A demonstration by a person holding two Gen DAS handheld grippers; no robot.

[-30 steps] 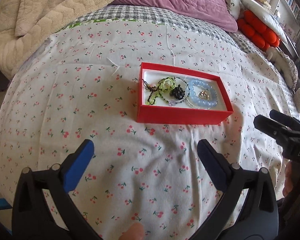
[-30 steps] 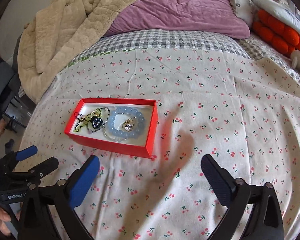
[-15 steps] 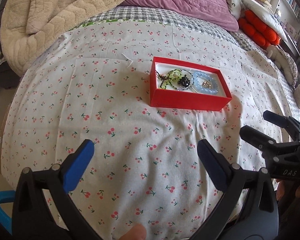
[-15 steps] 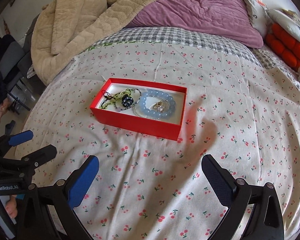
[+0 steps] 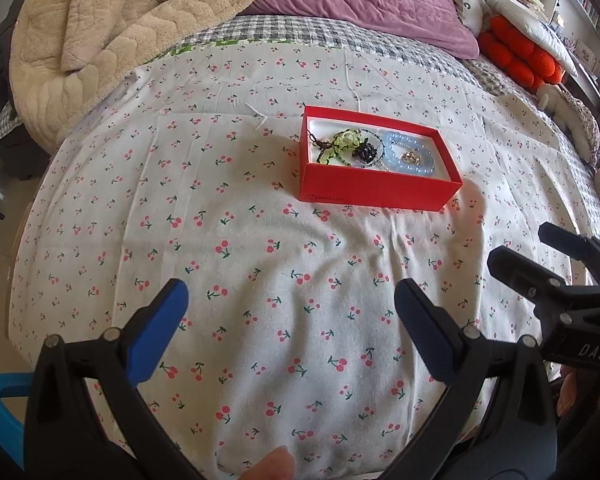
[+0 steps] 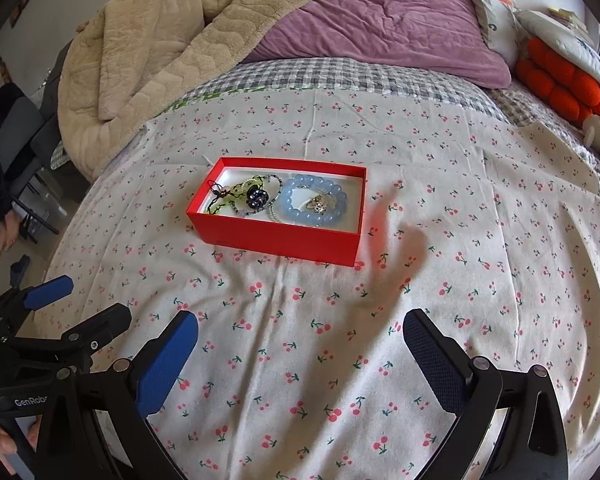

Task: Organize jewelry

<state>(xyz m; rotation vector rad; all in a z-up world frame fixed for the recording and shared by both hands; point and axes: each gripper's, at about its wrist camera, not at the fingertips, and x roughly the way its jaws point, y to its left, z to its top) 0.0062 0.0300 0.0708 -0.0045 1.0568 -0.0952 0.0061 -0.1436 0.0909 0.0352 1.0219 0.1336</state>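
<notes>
A cherry-print sheet [image 6: 460,240] covers the bed, and on it sits the red box [image 6: 276,236], holding all the jewelry visible: a pale blue bead bracelet [image 6: 296,210], a green beaded piece [image 5: 342,140], a dark flower-shaped charm [image 6: 256,197] and what may be a small ring [image 6: 319,205], too small to tell. The gathering looks done; little seems left. Both the left gripper [image 5: 288,312] and right gripper [image 6: 300,344] hang spread wide and empty, farther from the box than a second ago.
</notes>
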